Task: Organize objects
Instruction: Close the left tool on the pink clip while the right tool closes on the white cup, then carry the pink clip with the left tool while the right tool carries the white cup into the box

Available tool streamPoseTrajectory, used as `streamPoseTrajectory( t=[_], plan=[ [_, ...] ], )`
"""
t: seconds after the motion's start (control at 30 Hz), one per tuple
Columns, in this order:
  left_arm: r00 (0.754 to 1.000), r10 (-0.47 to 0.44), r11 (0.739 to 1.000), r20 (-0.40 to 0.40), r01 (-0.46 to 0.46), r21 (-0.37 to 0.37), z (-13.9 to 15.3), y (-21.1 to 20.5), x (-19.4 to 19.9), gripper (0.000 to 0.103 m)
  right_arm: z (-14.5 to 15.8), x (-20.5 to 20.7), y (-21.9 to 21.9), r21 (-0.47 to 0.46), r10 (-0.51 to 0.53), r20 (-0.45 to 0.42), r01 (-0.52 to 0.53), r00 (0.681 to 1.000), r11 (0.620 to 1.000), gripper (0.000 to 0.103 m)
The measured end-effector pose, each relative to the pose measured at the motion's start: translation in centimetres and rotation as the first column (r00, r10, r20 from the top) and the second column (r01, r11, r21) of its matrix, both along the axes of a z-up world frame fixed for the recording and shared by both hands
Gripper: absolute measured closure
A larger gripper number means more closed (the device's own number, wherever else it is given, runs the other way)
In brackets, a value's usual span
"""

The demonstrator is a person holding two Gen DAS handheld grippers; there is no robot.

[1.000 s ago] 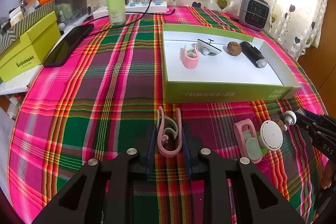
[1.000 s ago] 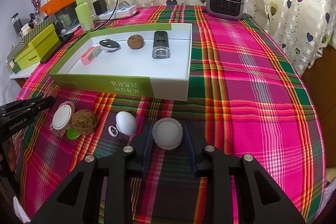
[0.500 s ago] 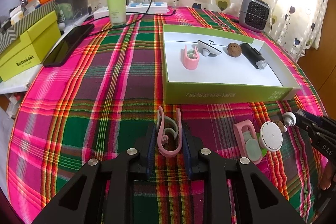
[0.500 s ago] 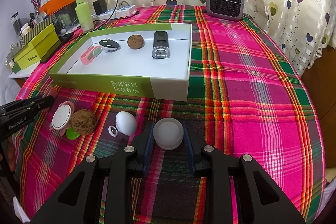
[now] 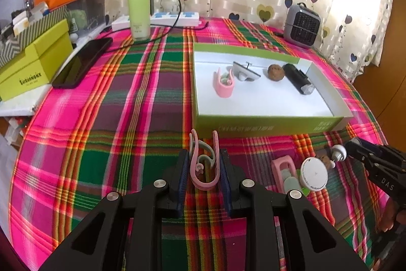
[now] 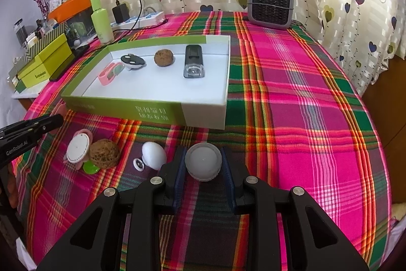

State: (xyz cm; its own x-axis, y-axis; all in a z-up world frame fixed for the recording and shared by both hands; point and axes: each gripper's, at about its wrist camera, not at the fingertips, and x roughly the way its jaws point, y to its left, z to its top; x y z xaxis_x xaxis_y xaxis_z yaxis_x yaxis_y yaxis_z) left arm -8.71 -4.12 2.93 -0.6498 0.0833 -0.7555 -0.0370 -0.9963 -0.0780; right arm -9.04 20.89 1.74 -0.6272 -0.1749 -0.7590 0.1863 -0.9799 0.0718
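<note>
Broadly, a plaid tablecloth (image 6: pixel 304 98) covers the table, with a green-walled box (image 6: pixel 142 113) at eleven o'clock of the right gripper (image 6: pixel 203 164), whose fingers pinch a white round cap (image 6: pixel 203 161). Smaller, the left gripper (image 5: pixel 205 166) clamps a pink clip (image 5: pixel 203 164), the box at one o'clock.

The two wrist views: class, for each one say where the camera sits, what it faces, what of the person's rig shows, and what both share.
Left wrist: on the left hand-held gripper, facing the pink curved clip it grips; right gripper at the edge.
Right wrist: on the right hand-held gripper, facing the frosted white round cap it grips.
Shared: green-sided white box, grey heater.
</note>
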Motion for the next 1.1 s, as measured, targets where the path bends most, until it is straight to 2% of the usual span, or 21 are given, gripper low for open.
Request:
streamPoseTrajectory(
  t=[0.5, 0.9, 1.1],
  plan=[
    [0.998, -0.057, 0.997, -0.03, 0.058, 0.042, 2.3, 1.1, -1.2, 0.082, 2.5, -1.1, -0.9, -0.019, 0.031, -0.045, -0.031, 0.999, 0.999, 0.075],
    [0.993, -0.116, 0.99, -0.021, 0.117, 0.079, 2.6, 3.1, -4.7, 0.082, 3.2, -4.4, -2.5, -0.048, 0.082, -0.051, -0.084, 0.995, 0.995, 0.075],
    [0.99, -0.139, 0.988, -0.005, 0.139, 0.061, 2.0, 4.2, -6.5, 0.082, 3.1, -6.3, -3.3, -0.04, 0.099, -0.046, -0.101, 0.994, 0.994, 0.075]
  ],
)
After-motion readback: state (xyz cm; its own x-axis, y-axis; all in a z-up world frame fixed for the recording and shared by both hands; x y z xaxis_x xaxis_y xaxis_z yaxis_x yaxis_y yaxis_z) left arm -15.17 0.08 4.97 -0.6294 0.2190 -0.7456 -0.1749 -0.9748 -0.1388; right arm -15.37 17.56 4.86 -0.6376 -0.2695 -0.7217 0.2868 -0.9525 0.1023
